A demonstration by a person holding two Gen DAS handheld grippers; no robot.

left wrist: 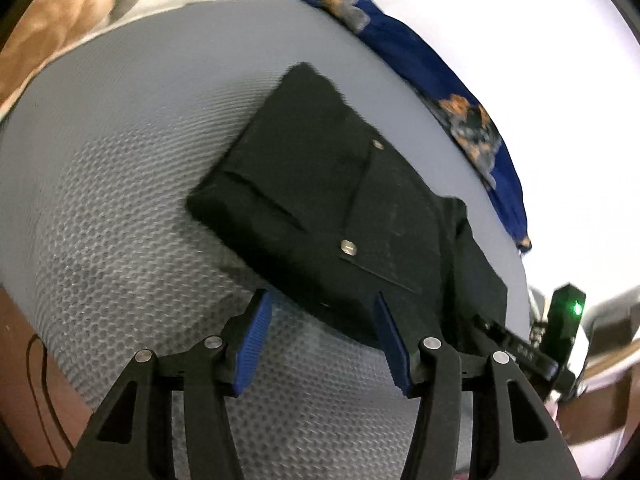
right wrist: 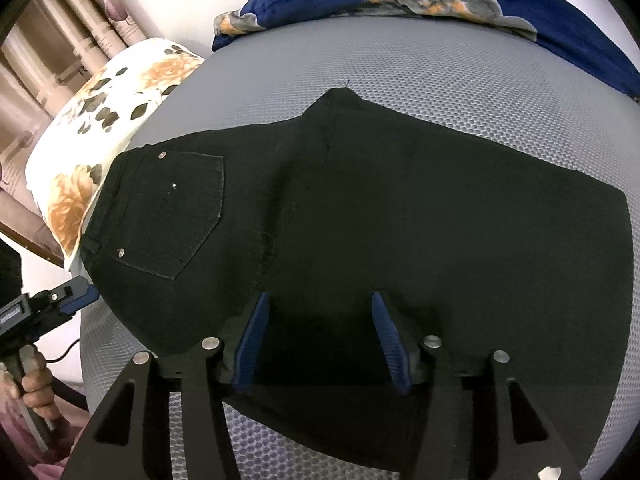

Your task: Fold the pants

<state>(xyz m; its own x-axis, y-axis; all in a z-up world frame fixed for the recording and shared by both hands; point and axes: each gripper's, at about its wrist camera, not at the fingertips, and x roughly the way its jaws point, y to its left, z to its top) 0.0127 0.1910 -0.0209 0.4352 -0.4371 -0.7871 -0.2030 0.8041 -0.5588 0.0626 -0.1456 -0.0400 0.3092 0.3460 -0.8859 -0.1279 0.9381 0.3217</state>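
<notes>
pants: we see solid black, silver rivets
mattress: we've got grey honeycomb mesh
blanket: we spot deep blue, orange-grey print
pillow: we see cream, orange flowers, dark leaves
gripper pads: blue

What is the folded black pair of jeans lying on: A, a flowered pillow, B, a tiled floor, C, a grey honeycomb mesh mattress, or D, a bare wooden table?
C: the black jeans lie flat on the grey honeycomb mesh mattress; the flowered pillow sits off to the side.
</notes>
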